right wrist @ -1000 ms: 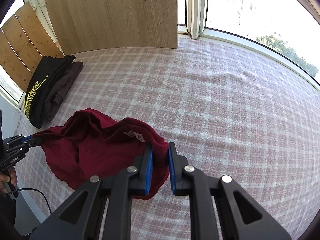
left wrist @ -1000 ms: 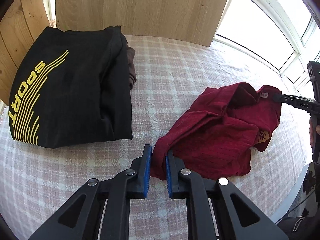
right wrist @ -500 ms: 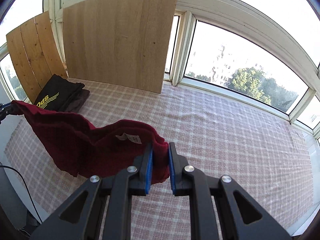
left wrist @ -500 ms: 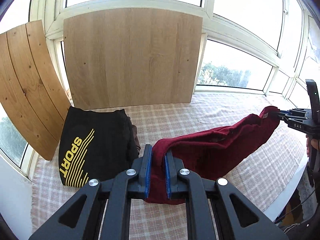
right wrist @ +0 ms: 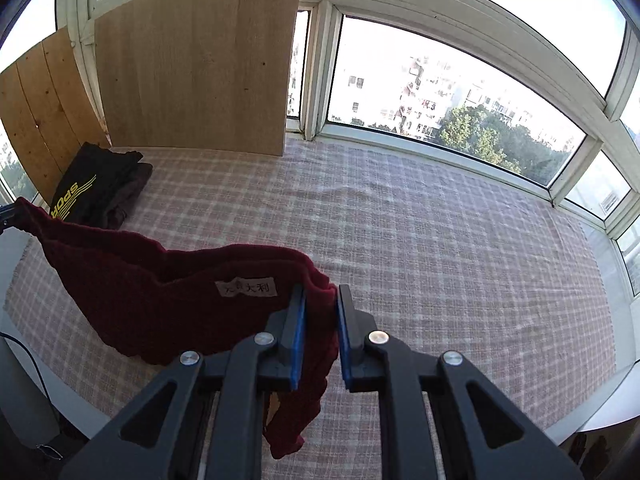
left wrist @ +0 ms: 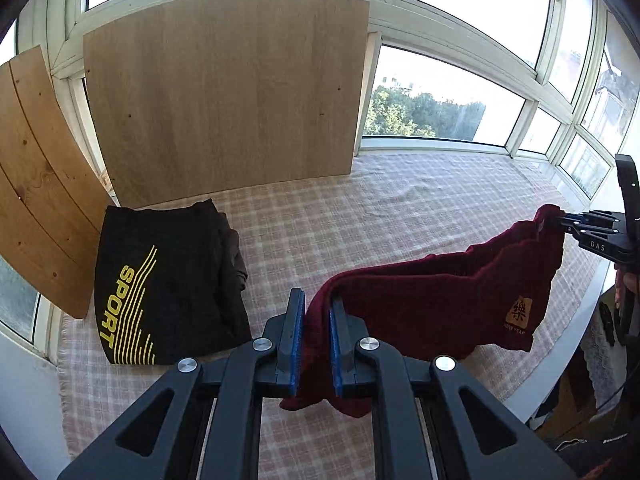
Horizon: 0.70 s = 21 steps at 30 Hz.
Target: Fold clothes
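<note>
A dark red knit garment hangs stretched in the air between my two grippers, above the checked cloth. My left gripper is shut on one end of its top edge. My right gripper is shut on the other end, and it shows at the right of the left wrist view. The garment sags in the middle; a white label faces the right wrist camera and a gold patch faces the left one.
A folded black garment with yellow "SPORT" lettering lies on a brown one at the far left of the checked cloth. Wooden boards lean against the windows behind. The surface edge runs near the right.
Both grippers have lifted the red garment off the cloth and moved apart, so it now hangs spread between them instead of lying bunched.
</note>
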Available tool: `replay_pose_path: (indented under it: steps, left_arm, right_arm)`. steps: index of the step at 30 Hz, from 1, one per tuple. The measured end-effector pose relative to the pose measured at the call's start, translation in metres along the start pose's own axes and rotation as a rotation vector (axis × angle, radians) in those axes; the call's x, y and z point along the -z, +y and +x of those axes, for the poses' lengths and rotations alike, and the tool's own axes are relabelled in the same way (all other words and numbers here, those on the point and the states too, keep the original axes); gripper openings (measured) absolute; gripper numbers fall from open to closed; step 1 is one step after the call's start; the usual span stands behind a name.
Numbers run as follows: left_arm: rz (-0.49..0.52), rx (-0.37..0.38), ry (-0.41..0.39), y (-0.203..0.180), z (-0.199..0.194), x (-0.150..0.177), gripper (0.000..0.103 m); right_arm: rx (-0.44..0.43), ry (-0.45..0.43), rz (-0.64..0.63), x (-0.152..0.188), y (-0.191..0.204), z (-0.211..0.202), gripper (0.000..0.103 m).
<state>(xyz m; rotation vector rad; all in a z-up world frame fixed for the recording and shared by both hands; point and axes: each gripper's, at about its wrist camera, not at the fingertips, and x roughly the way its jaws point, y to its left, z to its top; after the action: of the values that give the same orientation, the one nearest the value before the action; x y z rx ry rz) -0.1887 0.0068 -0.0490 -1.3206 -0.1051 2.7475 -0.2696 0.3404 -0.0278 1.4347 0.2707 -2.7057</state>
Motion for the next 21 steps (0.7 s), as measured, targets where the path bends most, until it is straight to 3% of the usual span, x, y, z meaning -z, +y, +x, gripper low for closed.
replay_pose_path:
  steps: [9,11,14,17,19,21]
  left_arm:
    - [-0.018,-0.095,0.228,0.02,0.202,-0.038,0.014]
    - [-0.024,-0.117,0.248,0.026,0.224,-0.041,0.014]
    - [-0.03,-0.134,0.251,0.034,0.235,-0.046,0.02]
    - [-0.027,-0.12,0.245,0.039,0.225,-0.046,0.024]
    - [-0.017,-0.095,0.242,0.039,0.208,-0.041,0.034]
    - [-0.001,-0.074,0.239,0.037,0.187,-0.029,0.037]
  right_arm:
    - [0.044,0.21,-0.037,-0.039,-0.01,0.199,0.016]
    - [0.099,0.244,-0.071,-0.043,-0.008,0.228,0.034]
    - [0.17,0.237,-0.133,-0.046,-0.006,0.247,0.035]
    - [0.156,0.234,-0.124,-0.044,-0.013,0.244,0.035]
    - [0.133,0.227,-0.126,-0.037,-0.016,0.232,0.037]
    - [0.099,0.231,-0.124,-0.023,-0.02,0.216,0.047]
